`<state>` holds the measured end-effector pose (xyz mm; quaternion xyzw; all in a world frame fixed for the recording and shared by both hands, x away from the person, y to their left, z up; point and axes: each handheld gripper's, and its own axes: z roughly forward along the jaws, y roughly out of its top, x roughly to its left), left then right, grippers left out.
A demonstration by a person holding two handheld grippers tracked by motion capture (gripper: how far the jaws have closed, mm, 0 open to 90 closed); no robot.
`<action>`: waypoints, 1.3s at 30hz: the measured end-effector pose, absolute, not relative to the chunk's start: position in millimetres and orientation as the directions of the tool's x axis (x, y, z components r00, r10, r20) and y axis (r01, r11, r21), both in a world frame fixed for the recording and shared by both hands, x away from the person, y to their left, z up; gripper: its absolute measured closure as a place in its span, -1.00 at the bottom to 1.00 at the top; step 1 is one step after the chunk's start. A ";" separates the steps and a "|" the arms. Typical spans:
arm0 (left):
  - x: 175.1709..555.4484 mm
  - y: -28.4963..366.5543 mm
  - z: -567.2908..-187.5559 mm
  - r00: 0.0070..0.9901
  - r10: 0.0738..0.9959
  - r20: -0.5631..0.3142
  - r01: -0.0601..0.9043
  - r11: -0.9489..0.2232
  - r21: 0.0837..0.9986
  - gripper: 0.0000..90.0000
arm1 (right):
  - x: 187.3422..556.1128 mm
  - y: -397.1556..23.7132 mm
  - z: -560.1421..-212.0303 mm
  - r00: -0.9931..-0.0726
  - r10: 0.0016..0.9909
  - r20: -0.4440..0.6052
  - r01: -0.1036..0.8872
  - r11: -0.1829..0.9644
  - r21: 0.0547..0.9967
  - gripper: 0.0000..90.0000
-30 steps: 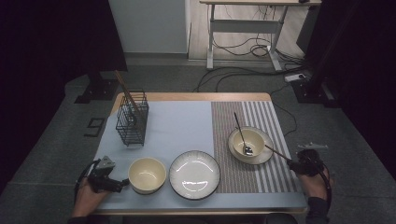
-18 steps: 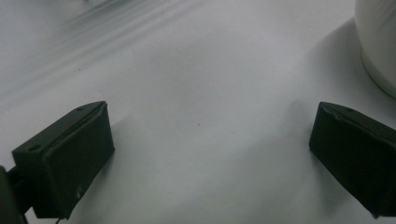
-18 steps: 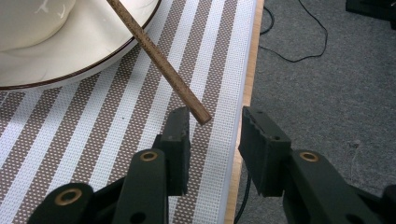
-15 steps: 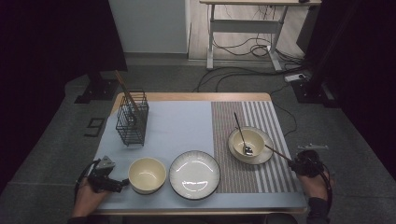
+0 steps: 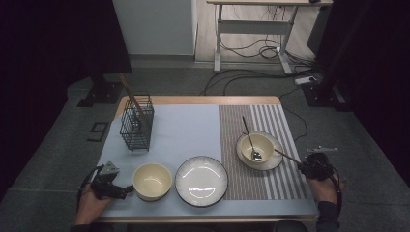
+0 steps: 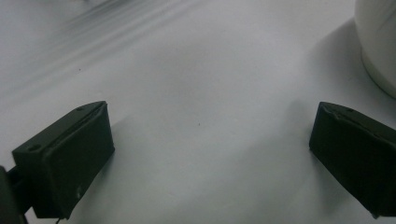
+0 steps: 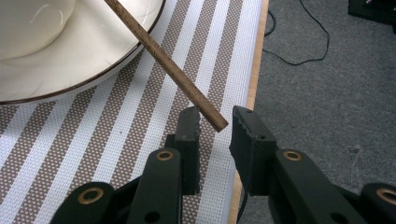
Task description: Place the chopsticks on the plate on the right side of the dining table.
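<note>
A thin wooden stick [image 7: 159, 53] leans from the rim of the cream bowl and saucer [image 5: 263, 153] out to the table's right edge. Its free end lies between the jaws of my right gripper [image 7: 215, 119], close against the left pad [image 7: 189, 133], with a gap to the right pad. The jaws have just been closing and stand narrowly open around the stick. A metal spoon [image 5: 251, 142] rests in that bowl. At the front left, my left gripper [image 6: 212, 126] lies wide open on the pale blue mat [image 6: 196, 70], with nothing between its fingers, beside an empty cream bowl [image 5: 152, 181].
A white plate [image 5: 201, 181] sits at the front centre. A black wire basket [image 5: 137, 124] holding long sticks stands at the back left. The striped mat [image 7: 116, 116] ends at the table edge, with grey floor and cables beyond.
</note>
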<state>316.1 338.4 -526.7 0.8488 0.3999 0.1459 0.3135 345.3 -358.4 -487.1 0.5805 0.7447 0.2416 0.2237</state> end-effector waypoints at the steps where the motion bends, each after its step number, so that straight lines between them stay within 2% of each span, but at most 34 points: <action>1: 316.1 338.4 -526.6 0.638 0.770 -0.003 0.587 -0.484 0.649 -1.00 | 346.0 -357.9 -487.0 -0.225 0.973 -0.054 0.755 0.209 0.621 0.60; 23: 316.1 338.3 -526.7 0.637 0.771 -0.003 0.587 -0.483 0.649 -1.00 | 360.1 -358.3 -486.9 -0.239 0.968 -0.077 0.744 0.234 0.626 0.56; 29: 316.1 338.4 -526.7 0.637 0.770 -0.003 0.587 -0.484 0.649 -1.00 | 359.9 -359.3 -487.6 -0.234 0.968 -0.095 0.743 0.241 0.624 0.32; 39: 316.1 338.3 -526.7 0.637 0.771 -0.003 0.587 -0.483 0.649 -1.00 | 364.4 -363.7 -488.6 -0.215 0.972 -0.096 0.745 0.227 0.627 0.34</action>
